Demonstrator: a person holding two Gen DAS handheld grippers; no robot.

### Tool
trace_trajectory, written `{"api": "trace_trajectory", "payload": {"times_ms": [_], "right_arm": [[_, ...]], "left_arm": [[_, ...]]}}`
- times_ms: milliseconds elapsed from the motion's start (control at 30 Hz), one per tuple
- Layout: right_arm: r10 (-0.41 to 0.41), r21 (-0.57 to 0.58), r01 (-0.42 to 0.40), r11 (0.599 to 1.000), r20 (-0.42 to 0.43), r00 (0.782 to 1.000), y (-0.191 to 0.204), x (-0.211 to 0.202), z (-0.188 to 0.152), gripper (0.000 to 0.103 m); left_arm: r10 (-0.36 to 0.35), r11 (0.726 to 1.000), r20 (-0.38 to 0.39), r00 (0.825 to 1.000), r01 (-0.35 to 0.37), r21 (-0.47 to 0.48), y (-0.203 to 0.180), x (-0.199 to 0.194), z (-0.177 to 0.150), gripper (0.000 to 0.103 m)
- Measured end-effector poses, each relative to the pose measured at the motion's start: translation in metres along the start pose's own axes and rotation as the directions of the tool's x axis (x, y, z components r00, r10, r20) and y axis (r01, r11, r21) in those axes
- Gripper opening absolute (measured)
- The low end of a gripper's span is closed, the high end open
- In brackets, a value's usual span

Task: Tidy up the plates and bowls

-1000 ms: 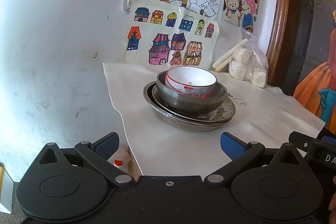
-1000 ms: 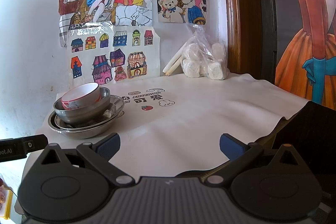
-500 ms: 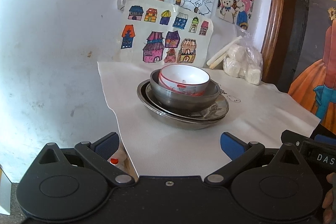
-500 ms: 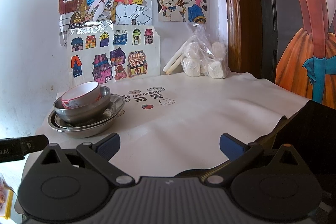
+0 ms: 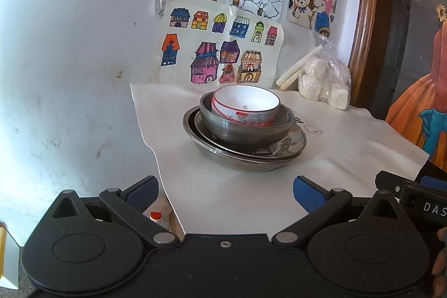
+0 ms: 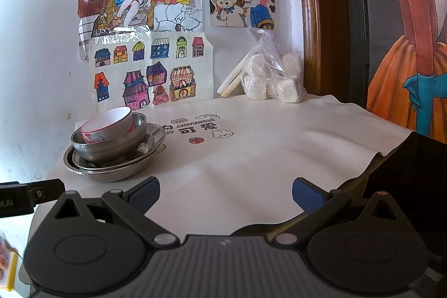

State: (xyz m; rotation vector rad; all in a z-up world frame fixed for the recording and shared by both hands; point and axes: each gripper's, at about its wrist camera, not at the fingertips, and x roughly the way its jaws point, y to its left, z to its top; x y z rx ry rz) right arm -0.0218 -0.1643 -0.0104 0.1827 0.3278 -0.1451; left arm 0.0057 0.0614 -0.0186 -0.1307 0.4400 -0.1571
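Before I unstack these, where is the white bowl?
In both views, the white bowl sits tilted inside the steel bowl, atop the plates, left on the table.

Both views are bright and evenly lit by soft daylight, sharp through the middle, with heavy fisheye bending at the edges — the brown wooden door frame curves and the corners go black. The pale wrinkled table cover looks slightly washed out and carries only faint shadows in its folds, with a soft one under the stacked grey metal dishes. A dull sheen lies on the dark steel bowl — the white plaster wall is nearly blown out.
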Motion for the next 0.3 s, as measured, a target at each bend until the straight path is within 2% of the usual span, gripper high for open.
{"api": "trace_trajectory", "payload": {"times_ms": [300], "right_arm": [[0.005,0.006,-0.005,1.0,-0.014,1.0,-0.002,0.0036,-0.0003,0.103]], "left_arm": [[0.002,1.0,-0.008,1.0,-0.002,0.005,0.0007,0.0026,0.0007,0.102]]}}
